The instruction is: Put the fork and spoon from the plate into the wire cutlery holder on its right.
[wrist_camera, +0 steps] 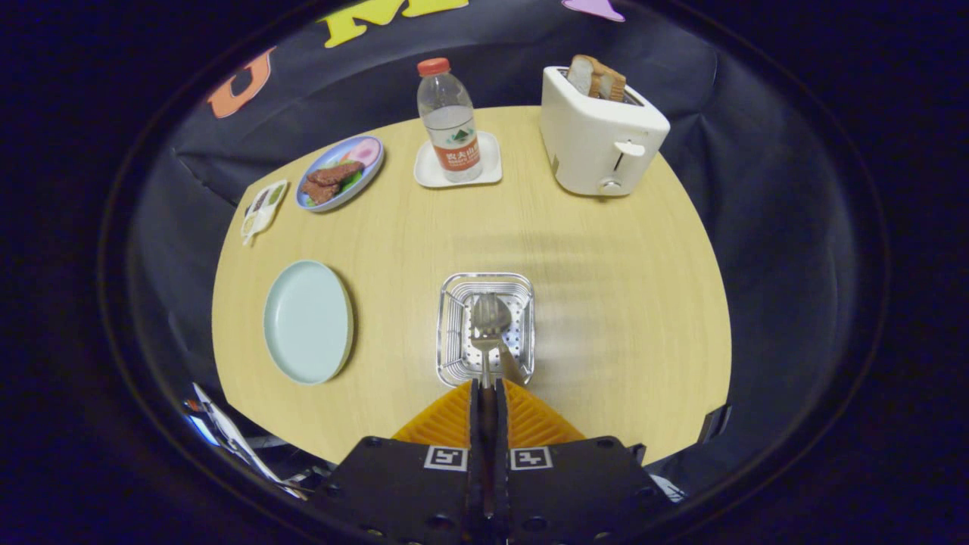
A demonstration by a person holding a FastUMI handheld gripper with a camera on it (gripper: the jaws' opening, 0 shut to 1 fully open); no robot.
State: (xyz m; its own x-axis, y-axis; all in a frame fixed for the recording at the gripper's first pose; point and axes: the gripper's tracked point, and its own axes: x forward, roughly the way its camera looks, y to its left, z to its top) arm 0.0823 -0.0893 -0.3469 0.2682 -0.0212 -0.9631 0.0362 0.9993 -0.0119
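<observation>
Hand-held gripper [488, 390] pinching spoon [490, 318] handle, bowl hanging over wire holder [454, 356]. Second utensil already inside holder. Plate [306, 322] bare, left of holder on counter [606, 303].

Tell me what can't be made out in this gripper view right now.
- Handle of the utensil: hidden between the fingers, gripper view.
- Fork or spoon in the grip: head overlaps a second piece in the wire cutlery holder; too small to separate.
- Whether the utensil touches the holder's bottom: camera angle hides it.
- Food on the far patterned plate: too small to identify.
- Light plate: bare, nothing hidden.
</observation>
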